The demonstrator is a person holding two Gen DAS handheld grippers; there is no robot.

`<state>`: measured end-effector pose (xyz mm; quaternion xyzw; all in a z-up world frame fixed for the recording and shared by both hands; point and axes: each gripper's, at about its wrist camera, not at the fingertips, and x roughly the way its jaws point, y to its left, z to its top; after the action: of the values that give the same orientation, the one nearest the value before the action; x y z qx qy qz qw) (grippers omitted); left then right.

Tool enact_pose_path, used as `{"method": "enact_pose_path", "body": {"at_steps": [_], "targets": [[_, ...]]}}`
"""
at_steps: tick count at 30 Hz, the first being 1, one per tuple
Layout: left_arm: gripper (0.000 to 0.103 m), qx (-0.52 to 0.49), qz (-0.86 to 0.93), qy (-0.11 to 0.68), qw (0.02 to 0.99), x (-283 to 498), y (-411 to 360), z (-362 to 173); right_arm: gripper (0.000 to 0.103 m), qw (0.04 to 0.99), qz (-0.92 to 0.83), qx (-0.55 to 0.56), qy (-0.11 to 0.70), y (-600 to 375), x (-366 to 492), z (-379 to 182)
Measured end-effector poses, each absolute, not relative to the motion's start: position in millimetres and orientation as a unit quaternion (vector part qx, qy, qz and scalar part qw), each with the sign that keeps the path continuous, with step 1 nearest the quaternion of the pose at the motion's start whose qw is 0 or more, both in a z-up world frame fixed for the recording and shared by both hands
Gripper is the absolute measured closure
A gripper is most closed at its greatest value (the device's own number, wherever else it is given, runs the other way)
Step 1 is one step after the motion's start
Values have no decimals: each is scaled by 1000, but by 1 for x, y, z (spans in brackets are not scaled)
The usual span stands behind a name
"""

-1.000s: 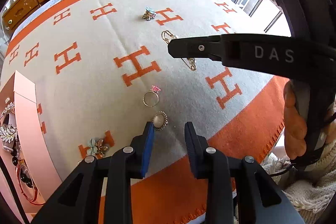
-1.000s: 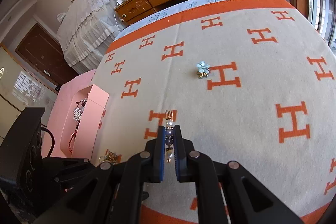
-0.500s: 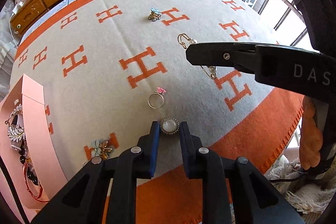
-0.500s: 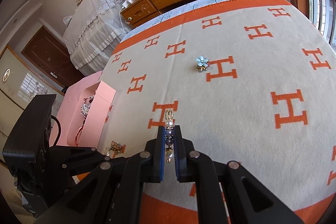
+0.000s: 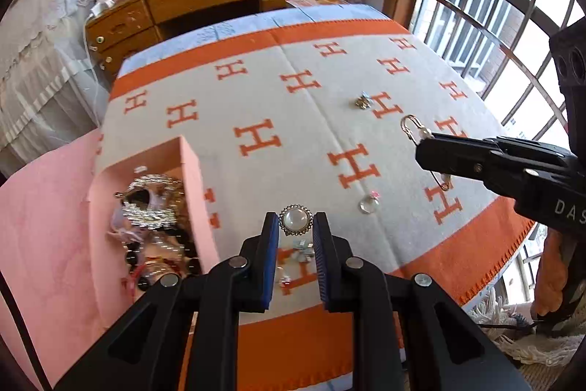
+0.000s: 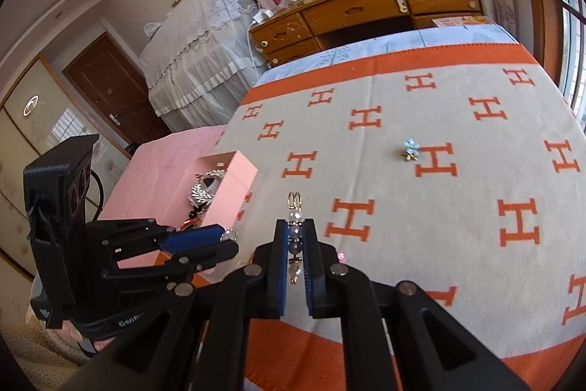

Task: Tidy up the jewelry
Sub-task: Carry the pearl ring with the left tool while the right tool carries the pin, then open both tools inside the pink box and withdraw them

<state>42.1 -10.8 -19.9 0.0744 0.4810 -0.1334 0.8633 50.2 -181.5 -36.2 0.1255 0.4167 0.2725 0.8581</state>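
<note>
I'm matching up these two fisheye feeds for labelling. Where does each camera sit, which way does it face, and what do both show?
Left wrist: rides the left tongs, looking down along them at the round pearl brooch they hold above the blanket; the right tongs and an orange-gloved hand show at right.
Right wrist: rides the right tongs, shut on a beaded pin; the left tongs show at left.
Shared: blanket, pink box, flower piece, wooden dresser.

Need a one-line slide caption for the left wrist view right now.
Left gripper shut on a round pearl brooch above the orange H-pattern blanket, beside the pink jewelry box.
</note>
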Motion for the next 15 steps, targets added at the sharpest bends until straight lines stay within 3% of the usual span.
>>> {"method": "enact_pose_path", "body": {"at_steps": [9, 15], "targets": [[86, 46, -38, 417, 907, 35, 81, 33, 96, 861, 337, 68, 375, -102, 46, 24], [86, 30, 5, 402, 915, 30, 124, 37, 96, 847, 370, 52, 378, -49, 51, 30]]}}
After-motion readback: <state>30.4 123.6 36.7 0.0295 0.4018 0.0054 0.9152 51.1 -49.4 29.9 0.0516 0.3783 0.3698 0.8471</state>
